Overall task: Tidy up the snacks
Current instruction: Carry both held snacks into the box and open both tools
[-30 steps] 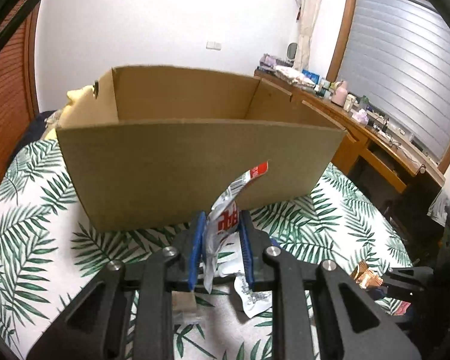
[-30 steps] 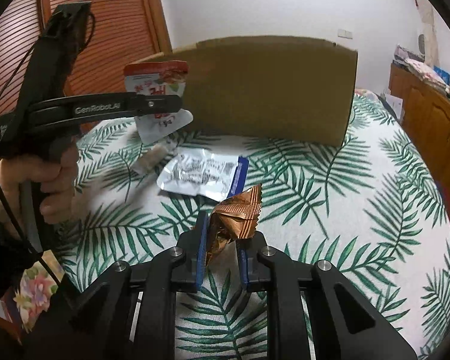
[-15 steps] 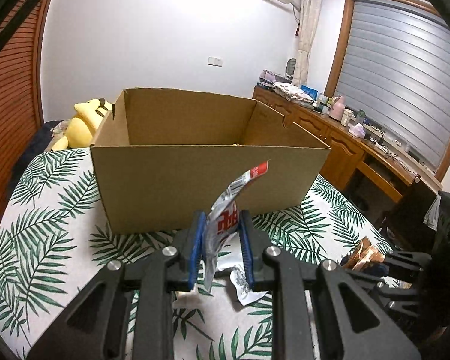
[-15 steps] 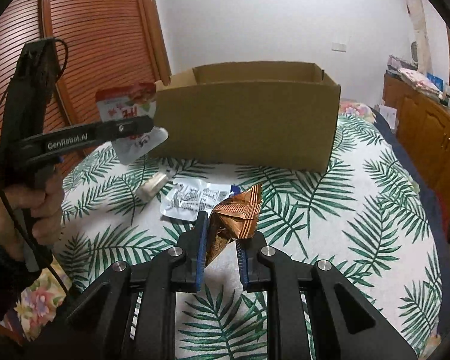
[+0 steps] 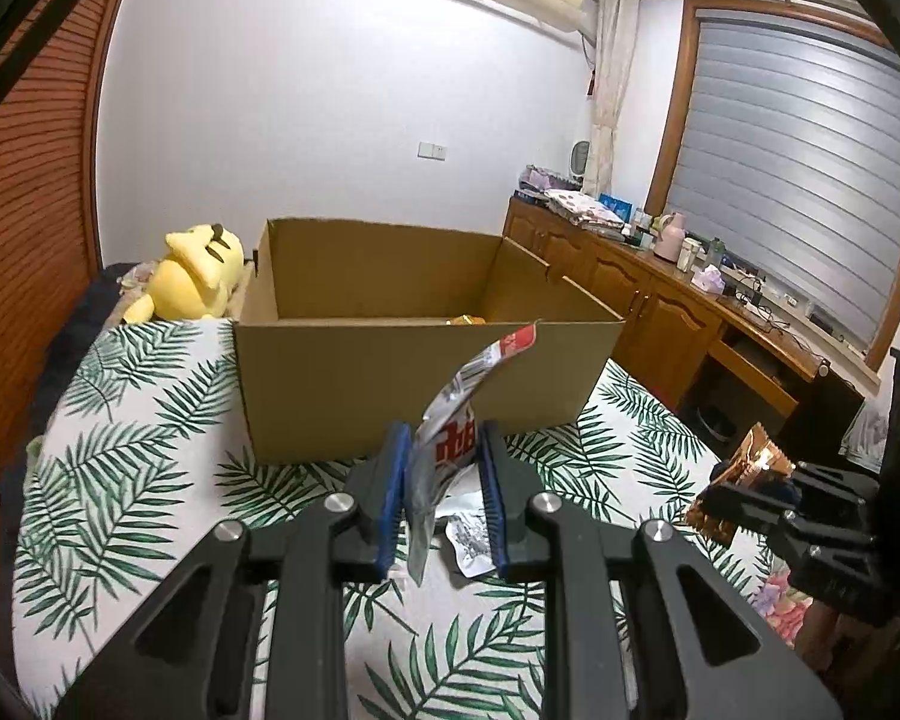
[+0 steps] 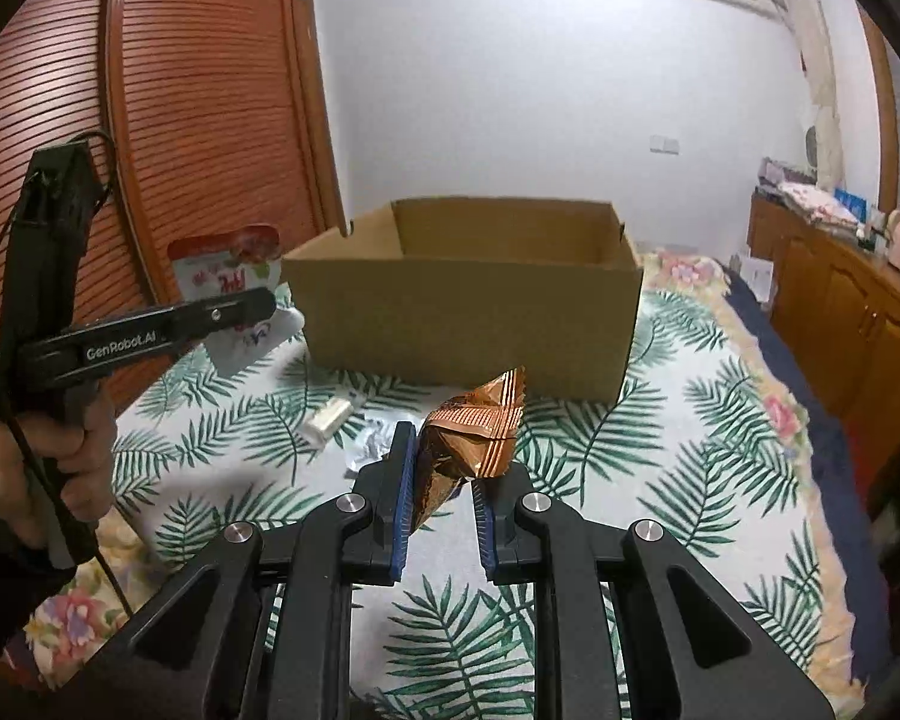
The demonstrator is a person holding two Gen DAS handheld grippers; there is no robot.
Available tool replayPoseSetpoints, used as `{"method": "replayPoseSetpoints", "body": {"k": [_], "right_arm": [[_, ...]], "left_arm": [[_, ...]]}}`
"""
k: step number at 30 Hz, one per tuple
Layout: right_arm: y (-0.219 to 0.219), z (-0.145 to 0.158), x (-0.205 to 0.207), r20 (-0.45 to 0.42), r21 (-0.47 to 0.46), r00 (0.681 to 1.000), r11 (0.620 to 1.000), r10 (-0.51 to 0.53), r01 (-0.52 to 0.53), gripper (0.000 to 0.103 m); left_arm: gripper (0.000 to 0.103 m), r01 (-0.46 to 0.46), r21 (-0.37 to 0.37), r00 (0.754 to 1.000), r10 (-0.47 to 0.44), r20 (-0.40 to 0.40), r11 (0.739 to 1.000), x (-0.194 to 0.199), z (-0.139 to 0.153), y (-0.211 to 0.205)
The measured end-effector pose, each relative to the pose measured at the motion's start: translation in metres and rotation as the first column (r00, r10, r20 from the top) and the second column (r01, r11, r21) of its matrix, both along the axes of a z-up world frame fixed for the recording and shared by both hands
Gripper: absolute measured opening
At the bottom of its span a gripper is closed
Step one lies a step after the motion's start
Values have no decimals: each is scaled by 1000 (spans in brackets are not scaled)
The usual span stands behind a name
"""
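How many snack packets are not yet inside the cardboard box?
4 visible: a red-and-white pouch in the left gripper, a copper packet in the right gripper, and a silver packet and small white packet on the bedspread. Others may be hidden.

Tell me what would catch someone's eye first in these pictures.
Probably the big open cardboard box in the middle of the leaf-print bedspread, with a snack raised before it on each side. The right tool grips a crumpled copper-brown wrapper, and the left tool pinches a silver-and-red pouch. A yellow plush toy sits behind the box's left corner.
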State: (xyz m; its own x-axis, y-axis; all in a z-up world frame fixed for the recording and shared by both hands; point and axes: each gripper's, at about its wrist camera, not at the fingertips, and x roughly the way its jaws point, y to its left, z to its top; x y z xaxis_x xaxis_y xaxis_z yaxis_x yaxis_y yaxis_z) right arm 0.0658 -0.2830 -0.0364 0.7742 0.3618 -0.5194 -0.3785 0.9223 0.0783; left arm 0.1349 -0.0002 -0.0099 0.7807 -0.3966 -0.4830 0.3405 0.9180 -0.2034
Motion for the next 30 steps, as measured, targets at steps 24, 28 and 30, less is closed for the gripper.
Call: {"method": "replayPoseSetpoints", "body": {"k": [24, 28, 30], "right_arm": [[12, 65, 43, 92, -36, 996, 999, 3, 0, 15], [11, 73, 51, 90, -27, 996, 1000, -5, 7, 15], [9, 75, 54, 91, -22, 996, 1000, -7, 9, 15]], "left_arm": [[20, -24, 6, 999, 24, 28, 1000, 30, 60, 27], [20, -33, 15, 999, 33, 28, 999, 35, 66, 34], [20, -37, 20, 999, 36, 32, 999, 37, 69, 36]]}}
